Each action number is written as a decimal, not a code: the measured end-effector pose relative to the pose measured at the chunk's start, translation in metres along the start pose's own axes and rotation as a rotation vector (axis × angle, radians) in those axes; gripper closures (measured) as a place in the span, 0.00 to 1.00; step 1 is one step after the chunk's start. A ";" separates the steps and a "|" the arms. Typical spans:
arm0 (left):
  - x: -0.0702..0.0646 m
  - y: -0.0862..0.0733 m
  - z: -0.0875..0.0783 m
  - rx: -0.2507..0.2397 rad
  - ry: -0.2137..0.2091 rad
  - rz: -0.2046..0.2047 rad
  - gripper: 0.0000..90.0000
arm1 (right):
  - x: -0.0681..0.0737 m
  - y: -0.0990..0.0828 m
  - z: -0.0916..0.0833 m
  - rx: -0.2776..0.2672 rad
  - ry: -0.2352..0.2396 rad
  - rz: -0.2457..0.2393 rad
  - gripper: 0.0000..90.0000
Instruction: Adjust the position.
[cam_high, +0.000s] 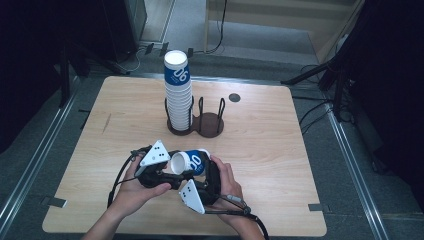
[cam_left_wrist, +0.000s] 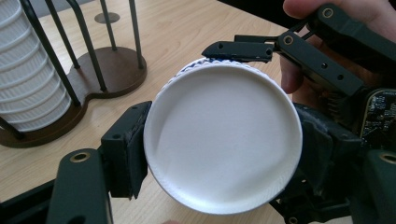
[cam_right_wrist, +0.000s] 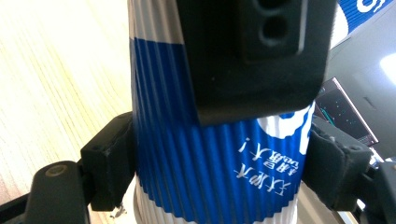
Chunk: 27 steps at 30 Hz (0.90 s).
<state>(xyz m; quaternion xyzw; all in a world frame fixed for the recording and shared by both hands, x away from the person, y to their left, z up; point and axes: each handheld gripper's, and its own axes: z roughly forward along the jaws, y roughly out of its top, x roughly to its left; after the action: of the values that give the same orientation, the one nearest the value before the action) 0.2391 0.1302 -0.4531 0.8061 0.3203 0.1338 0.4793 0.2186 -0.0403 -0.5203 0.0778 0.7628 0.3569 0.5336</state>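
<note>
Both hand-held grippers clamp 1 paper cup (cam_high: 190, 162); rack (cam_high: 196, 123) holds stacked cups (cam_high: 178, 95).

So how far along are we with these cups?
Looks done: a tall cup stack fills the holder's left ring. In hand: one blue-and-white cup, lying sideways, clamped by both the left gripper and right gripper. Left: the holder's right ring is empty.
</note>
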 end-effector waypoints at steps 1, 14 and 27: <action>0.000 -0.001 0.000 -0.013 0.000 -0.003 0.31 | -0.001 0.000 0.000 0.002 0.002 0.002 0.20; 0.010 -0.002 -0.005 -0.096 0.031 -0.033 0.32 | -0.013 0.001 -0.003 0.001 0.022 0.086 0.05; 0.026 -0.010 -0.010 -0.245 0.101 -0.086 0.32 | -0.028 0.002 -0.007 0.016 0.025 0.237 0.00</action>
<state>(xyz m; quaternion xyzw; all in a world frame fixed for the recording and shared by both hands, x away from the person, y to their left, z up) 0.2495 0.1572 -0.4589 0.7194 0.3596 0.1914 0.5627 0.2242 -0.0564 -0.4965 0.1671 0.7578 0.4122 0.4775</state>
